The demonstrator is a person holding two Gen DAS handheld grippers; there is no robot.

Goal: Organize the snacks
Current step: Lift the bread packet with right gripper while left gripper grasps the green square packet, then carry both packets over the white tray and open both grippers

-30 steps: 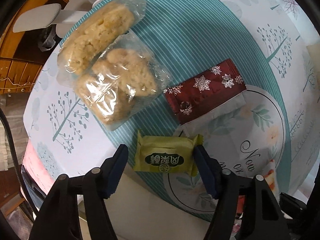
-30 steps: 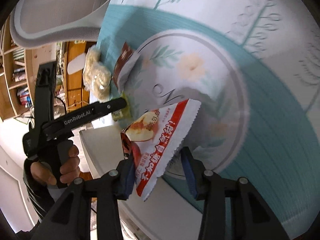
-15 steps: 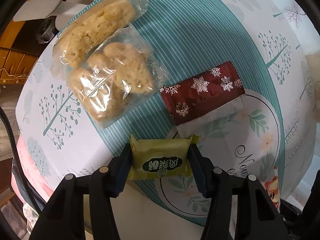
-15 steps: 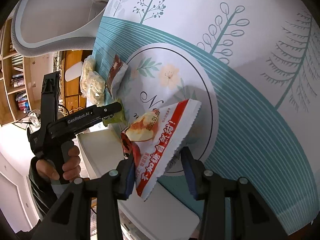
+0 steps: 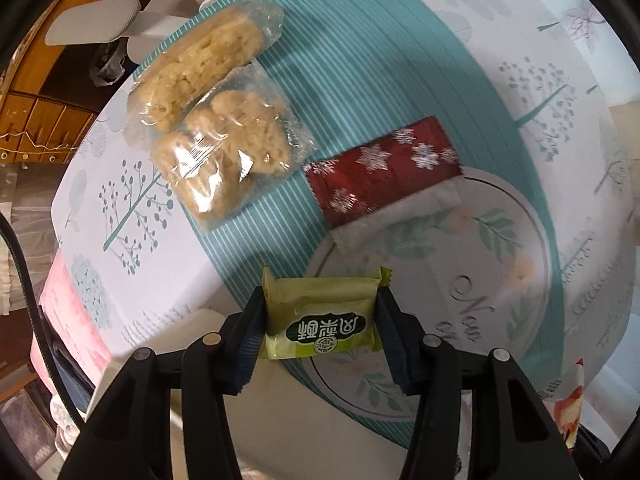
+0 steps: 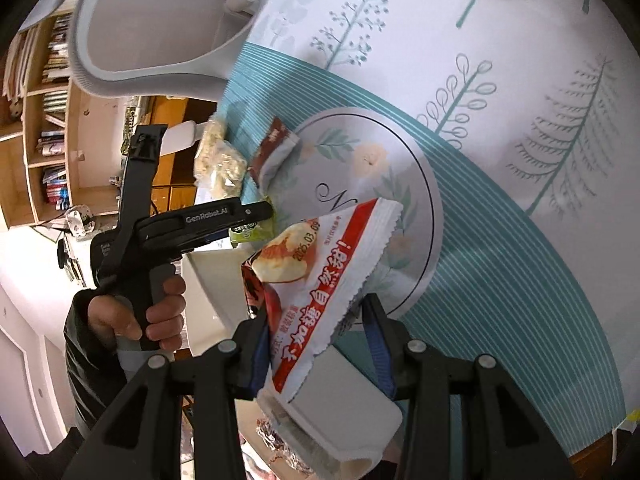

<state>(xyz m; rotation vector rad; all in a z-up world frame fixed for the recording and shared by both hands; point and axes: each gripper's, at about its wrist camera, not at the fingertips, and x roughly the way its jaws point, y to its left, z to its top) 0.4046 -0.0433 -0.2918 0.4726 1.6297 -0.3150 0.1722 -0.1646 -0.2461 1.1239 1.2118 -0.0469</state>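
- Left wrist view: two clear cookie bags (image 5: 216, 136) lie near the table's (image 5: 400, 60) far edge; crumbly, so take them by the film edge.
- Red pouch (image 6: 320, 280), light and crinkly, is clamped in the right gripper (image 6: 316, 344) above the near edge.
- Green packet (image 5: 320, 316), small and soft, is pinched at its ends; the left gripper (image 5: 320, 344) has just been closing.

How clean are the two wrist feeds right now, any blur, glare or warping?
Left wrist: strong fisheye bending of the tablecloth, red wrapper slightly smeared, green packet sharp. Right wrist: same warping, blown-out white at lower left, red-and-white packet print readable.
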